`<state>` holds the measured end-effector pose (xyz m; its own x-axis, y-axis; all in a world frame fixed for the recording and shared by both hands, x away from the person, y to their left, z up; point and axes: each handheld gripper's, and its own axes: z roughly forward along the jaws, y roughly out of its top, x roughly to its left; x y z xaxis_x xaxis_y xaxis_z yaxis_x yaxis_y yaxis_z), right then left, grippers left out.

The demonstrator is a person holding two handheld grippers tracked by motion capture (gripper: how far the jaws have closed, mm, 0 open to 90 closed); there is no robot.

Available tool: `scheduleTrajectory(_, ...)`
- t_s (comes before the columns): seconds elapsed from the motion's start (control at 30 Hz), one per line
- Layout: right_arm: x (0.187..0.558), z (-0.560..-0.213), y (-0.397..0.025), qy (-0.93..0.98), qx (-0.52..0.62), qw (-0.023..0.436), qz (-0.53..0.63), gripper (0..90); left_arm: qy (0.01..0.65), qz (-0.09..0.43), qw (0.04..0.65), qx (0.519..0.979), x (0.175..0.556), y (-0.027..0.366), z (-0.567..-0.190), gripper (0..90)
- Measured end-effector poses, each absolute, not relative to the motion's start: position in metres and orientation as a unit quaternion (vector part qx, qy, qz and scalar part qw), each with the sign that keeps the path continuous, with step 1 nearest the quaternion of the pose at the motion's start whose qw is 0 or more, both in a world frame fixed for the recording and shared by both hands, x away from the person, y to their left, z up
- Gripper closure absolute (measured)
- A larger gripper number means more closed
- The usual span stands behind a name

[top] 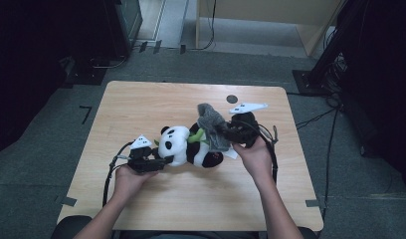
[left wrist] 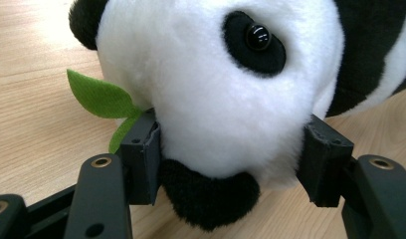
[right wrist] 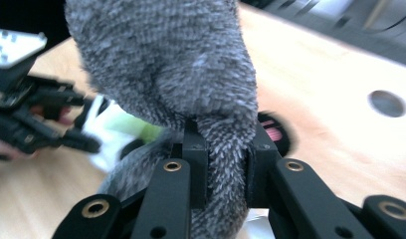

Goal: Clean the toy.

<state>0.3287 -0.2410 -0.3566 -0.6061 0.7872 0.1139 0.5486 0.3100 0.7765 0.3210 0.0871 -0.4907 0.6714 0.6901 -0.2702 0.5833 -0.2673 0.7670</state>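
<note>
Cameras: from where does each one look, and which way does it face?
High view: above the person's side, facing forward and down on the table; forearms, both hands.
Left gripper view: on the left tongs, looking along them at the panda clamped by its head.
Right gripper view: on the right tongs, facing the grey cloth that they pinch.
Shared: high and left gripper views both show the panda.

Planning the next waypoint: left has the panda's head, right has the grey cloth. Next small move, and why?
Probably ease the right gripper and its grey cloth toward the panda, draping it on. The left gripper clamps the panda's head against the table, and the cloth already hangs over its body.
</note>
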Motion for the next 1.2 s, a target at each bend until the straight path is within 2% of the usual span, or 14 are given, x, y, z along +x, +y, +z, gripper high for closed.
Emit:
scheduleTrajectory(0.07,0.326,-0.353,-0.252,0.788,0.424,0.155,0.418,77.1,0.399,0.062,0.451,0.796,0.320,0.087,-0.490,37.2)
scheduleTrajectory(0.33,0.305,-0.354,-0.282,0.789,0.408,0.126,0.441,76.6,0.400,0.057,0.455,0.794,0.321,0.087,-0.489,36.5)
scheduleTrajectory(0.6,0.287,-0.391,-0.254,0.841,0.358,0.068,0.400,75.1,0.396,0.066,0.444,0.801,0.321,0.083,-0.488,36.7)
scheduleTrajectory(0.73,0.287,-0.407,-0.245,0.857,0.346,0.092,0.371,74.7,0.393,0.066,0.438,0.806,0.321,0.082,-0.489,36.7)
scheduleTrajectory(0.9,0.292,-0.418,-0.259,0.845,0.373,0.103,0.370,74.9,0.395,0.062,0.440,0.804,0.322,0.083,-0.489,36.5)
scheduleTrajectory(1.07,0.296,-0.428,-0.269,0.833,0.389,0.087,0.384,75.2,0.397,0.060,0.442,0.802,0.322,0.084,-0.489,36.2)
scheduleTrajectory(1.2,0.297,-0.427,-0.276,0.829,0.402,0.095,0.377,75.3,0.399,0.058,0.443,0.801,0.323,0.084,-0.489,36.0)
